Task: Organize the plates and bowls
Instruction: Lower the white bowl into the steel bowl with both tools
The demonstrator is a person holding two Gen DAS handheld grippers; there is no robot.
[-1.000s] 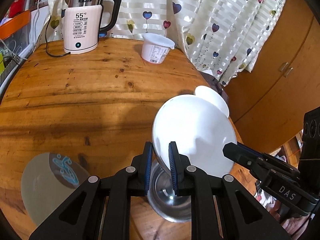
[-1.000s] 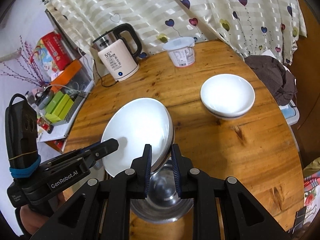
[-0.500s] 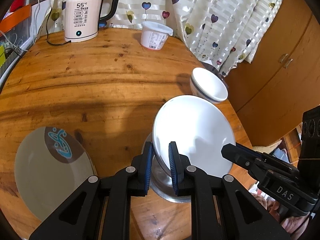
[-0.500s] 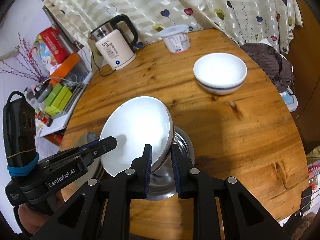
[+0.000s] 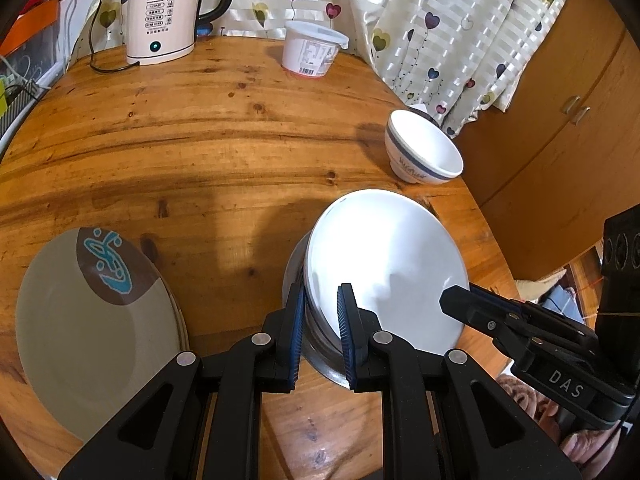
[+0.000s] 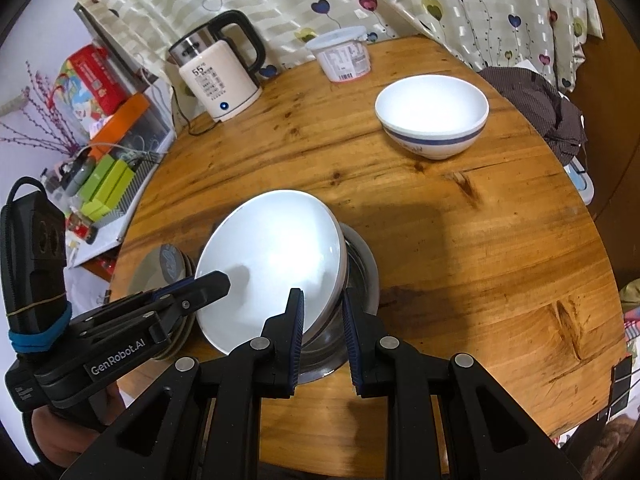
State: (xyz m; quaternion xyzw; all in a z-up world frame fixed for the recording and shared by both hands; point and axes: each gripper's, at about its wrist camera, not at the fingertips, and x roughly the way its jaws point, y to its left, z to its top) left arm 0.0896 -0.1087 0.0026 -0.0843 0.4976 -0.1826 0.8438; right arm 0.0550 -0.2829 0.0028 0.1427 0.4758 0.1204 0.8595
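Note:
A plain white bowl (image 5: 384, 264) sits nested in a steel bowl (image 5: 316, 344) near the table's front edge. My left gripper (image 5: 322, 316) straddles the white bowl's left rim, its jaws slightly parted. My right gripper (image 6: 322, 320) straddles the right rim of the same bowl (image 6: 272, 268), jaws slightly parted too, with the steel bowl (image 6: 360, 272) under it. A white bowl with a blue band (image 5: 422, 152) stands at the far right, also in the right wrist view (image 6: 434, 120). A grey plate with a teal motif (image 5: 92, 320) lies at the left, atop other plates.
A white electric kettle (image 5: 164, 12) and a lidded plastic tub (image 5: 310, 52) stand at the table's back edge by the curtain. A wooden cabinet (image 5: 560, 120) is to the right. Boxes and clutter (image 6: 104, 152) sit on a shelf to the left.
Both grippers lowered the white bowl into the steel bowl. Their jaws have opened a little around its rim. The blue-banded bowl and grey plate now show more fully.

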